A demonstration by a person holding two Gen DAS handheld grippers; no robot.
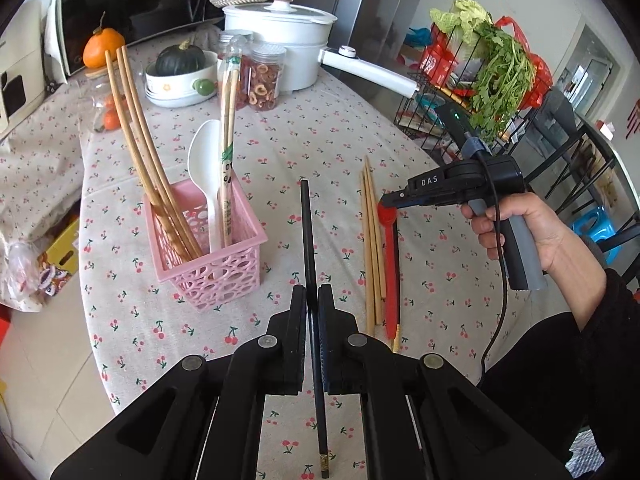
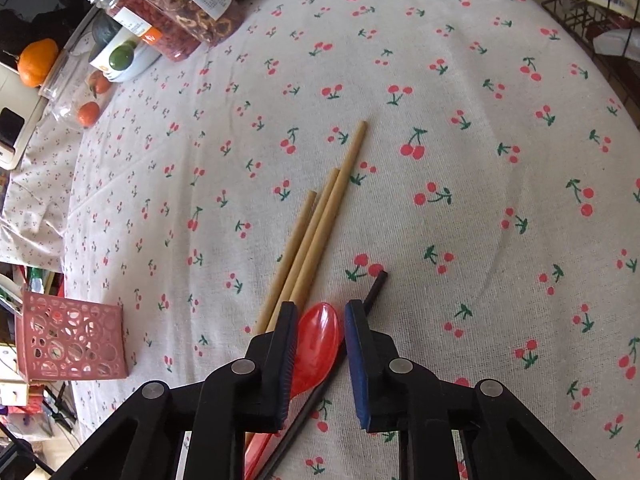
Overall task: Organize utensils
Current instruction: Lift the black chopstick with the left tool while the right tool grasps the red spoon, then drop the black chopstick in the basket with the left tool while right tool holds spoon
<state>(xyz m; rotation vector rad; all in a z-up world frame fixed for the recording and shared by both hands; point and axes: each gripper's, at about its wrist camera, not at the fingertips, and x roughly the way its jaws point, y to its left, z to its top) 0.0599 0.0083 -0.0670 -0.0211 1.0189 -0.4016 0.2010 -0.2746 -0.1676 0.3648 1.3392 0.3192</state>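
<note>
My left gripper (image 1: 313,294) is shut on a black chopstick (image 1: 307,236) and holds it above the table, right of the pink basket (image 1: 208,256). The basket holds long wooden chopsticks (image 1: 136,140), a white spoon (image 1: 206,168) and wrapped chopsticks (image 1: 228,152). My right gripper (image 2: 321,312) is open, its jaws on either side of the bowl of a red spoon (image 2: 320,340) lying on the cloth. Three bamboo chopsticks (image 2: 316,232) lie just left of the spoon and a second black chopstick (image 2: 374,288) lies under its right side. The right gripper also shows in the left wrist view (image 1: 390,200).
The cherry-print tablecloth (image 2: 440,100) covers an oval table. At the back stand jars of dried fruit (image 1: 262,76), a white pot (image 1: 280,36) with a long handle, a bowl with a green squash (image 1: 180,76) and an orange pumpkin (image 1: 102,46). A wire rack with greens (image 1: 480,68) stands to the right.
</note>
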